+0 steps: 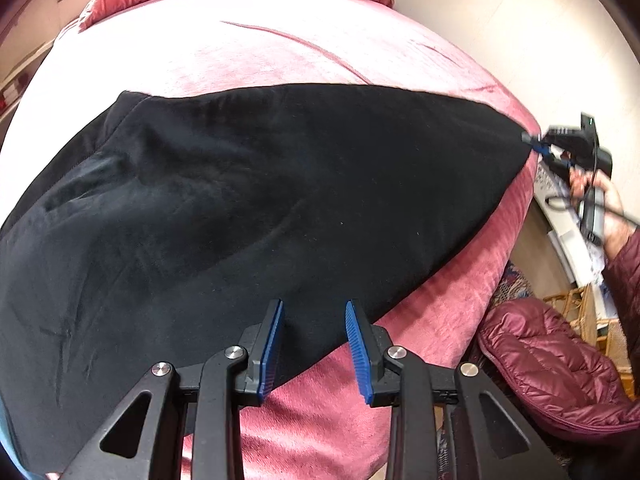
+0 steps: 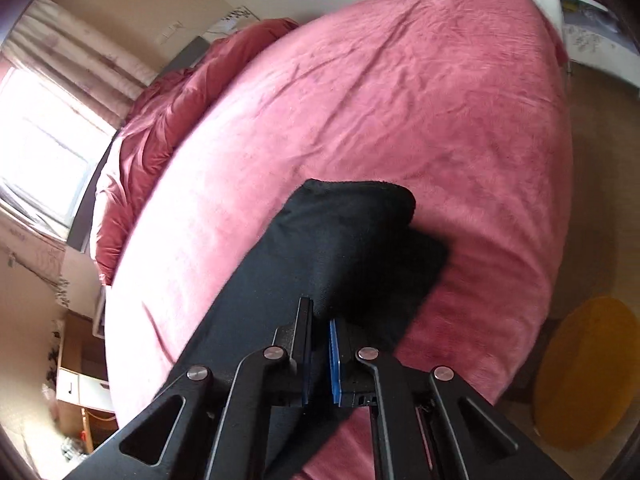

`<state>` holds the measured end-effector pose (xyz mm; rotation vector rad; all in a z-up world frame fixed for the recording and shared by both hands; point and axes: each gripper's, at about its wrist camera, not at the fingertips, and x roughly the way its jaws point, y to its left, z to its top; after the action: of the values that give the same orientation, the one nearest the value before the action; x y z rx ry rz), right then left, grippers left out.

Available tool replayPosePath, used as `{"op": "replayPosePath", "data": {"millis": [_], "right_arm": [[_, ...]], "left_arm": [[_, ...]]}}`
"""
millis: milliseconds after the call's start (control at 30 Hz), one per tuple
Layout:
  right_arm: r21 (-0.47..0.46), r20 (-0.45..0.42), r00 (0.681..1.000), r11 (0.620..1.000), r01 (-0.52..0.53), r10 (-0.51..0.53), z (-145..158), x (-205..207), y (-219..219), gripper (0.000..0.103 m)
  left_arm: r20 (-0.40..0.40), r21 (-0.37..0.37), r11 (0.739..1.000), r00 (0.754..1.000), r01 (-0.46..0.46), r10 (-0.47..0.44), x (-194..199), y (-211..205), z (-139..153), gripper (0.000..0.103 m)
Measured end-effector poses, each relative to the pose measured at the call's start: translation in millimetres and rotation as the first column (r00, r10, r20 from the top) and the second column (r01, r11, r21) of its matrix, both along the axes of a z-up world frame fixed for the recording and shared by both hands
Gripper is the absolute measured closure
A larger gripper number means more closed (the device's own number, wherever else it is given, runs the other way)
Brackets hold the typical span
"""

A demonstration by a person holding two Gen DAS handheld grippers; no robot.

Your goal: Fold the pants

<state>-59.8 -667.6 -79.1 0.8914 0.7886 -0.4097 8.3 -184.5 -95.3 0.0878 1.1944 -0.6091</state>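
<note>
The black pants (image 1: 240, 208) lie spread on the pink-covered bed (image 1: 280, 52), their long axis running across the mattress from left to right in the left wrist view. The broad part fills the left and near side, and the cloth narrows steadily to a point at the right edge of the bed. That point is drawn taut toward the right gripper (image 1: 538, 145), whose blue-tipped fingers pinch the very end of the cloth there; the person's hand (image 1: 604, 204) shows behind it, with a dark red quilted sleeve.

In the right wrist view the same end of the pants (image 2: 340, 248) runs up from the near edge and folds over just past the fingers, the hem hanging in a soft curl above the blanket. The right gripper (image 2: 320, 354) has its fingers nearly together, with black cloth pressed between the blue pads (image 2: 334, 364).

The left gripper (image 1: 314, 354) hovers at the near edge of the pants, its fingers spread well apart and holding nothing; the left finger overlaps the black cloth, while the right finger stands over the border between cloth and blanket.

Farther off, a rumpled red duvet (image 2: 160, 120) is heaped at the far end of the bed beside a bright window (image 2: 44, 148). A yellow round rug (image 2: 588, 372) lies on the floor to the right.
</note>
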Motion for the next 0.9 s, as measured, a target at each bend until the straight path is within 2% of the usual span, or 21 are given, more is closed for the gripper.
{"op": "replayPosePath", "data": {"millis": [100, 200, 233, 367, 467, 533, 667, 767, 900], "right_arm": [[0.022, -0.074, 0.997, 1.0, 0.02, -0.019, -22, -6, -7, 0.096], [0.047, -0.09, 0.996, 0.999, 0.019, -0.014, -34, -3, -9, 0.095], [0.052, -0.087, 0.996, 0.998, 0.021, -0.017, -34, -5, -10, 0.094], [0.064, -0.067, 0.998, 0.998, 0.006, -0.002, -21, -17, -6, 0.076], [0.085, -0.052, 0.996, 0.994, -0.073, 0.077, -14, -22, 17, 0.073], [0.136, -0.024, 0.984, 0.976, -0.171, 0.176, -12, -23, 43, 0.072], [0.26, 0.017, 0.928, 0.895, -0.363, 0.371, -24, -17, 114, 0.07], [0.335, 0.027, 0.901, 0.845, -0.417, 0.434, -41, -11, 156, 0.07], [0.345, -0.022, 0.881, 0.831, -0.437, 0.472, -50, 7, 176, 0.07]], "left_arm": [[-0.008, -0.006, 1.0, 1.0, -0.021, 0.021, 2, 4, -2, 0.071], [0.0, 0.005, 1.0, 1.0, -0.02, 0.02, 0, 6, -1, 0.071], [0.007, 0.008, 1.0, 1.0, -0.015, 0.015, 0, 12, -2, 0.071], [0.024, 0.03, 1.0, 1.0, -0.011, 0.01, -2, 19, -4, 0.067], [0.02, 0.025, 1.0, 1.0, -0.015, 0.014, -4, 30, -6, 0.066], [0.015, 0.014, 1.0, 1.0, -0.02, 0.02, -7, 34, -8, 0.066], [0.018, -0.012, 1.0, 1.0, -0.023, 0.023, -11, 42, -8, 0.066], [0.025, -0.02, 1.0, 1.0, -0.007, 0.008, -17, 47, -8, 0.065], [0.019, -0.016, 1.0, 1.0, 0.004, -0.004, -23, 53, -11, 0.061]]}}
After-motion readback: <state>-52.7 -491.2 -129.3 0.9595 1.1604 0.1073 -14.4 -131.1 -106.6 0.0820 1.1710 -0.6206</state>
